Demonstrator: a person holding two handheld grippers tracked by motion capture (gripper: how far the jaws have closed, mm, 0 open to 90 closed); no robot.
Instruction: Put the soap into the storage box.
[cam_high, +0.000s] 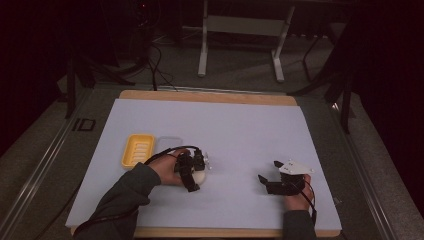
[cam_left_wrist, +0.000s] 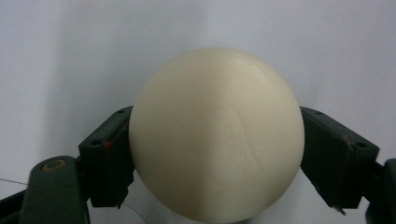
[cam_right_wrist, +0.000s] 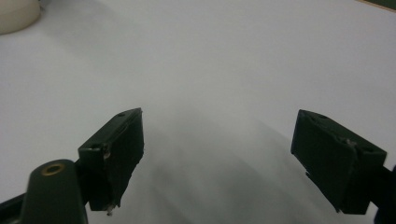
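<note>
White mat (cam_high: 235, 130): far half and centre open, passage free. Near-left quarter crowded: yellow tray (cam_high: 138, 149) and pale lid (cam_high: 169, 143) just beside it, left gripper (cam_high: 196, 176) closed around cream ball (cam_left_wrist: 215, 135). Right gripper (cam_right_wrist: 219, 158) near the near-right corner, jaws apart over bare mat.
</note>
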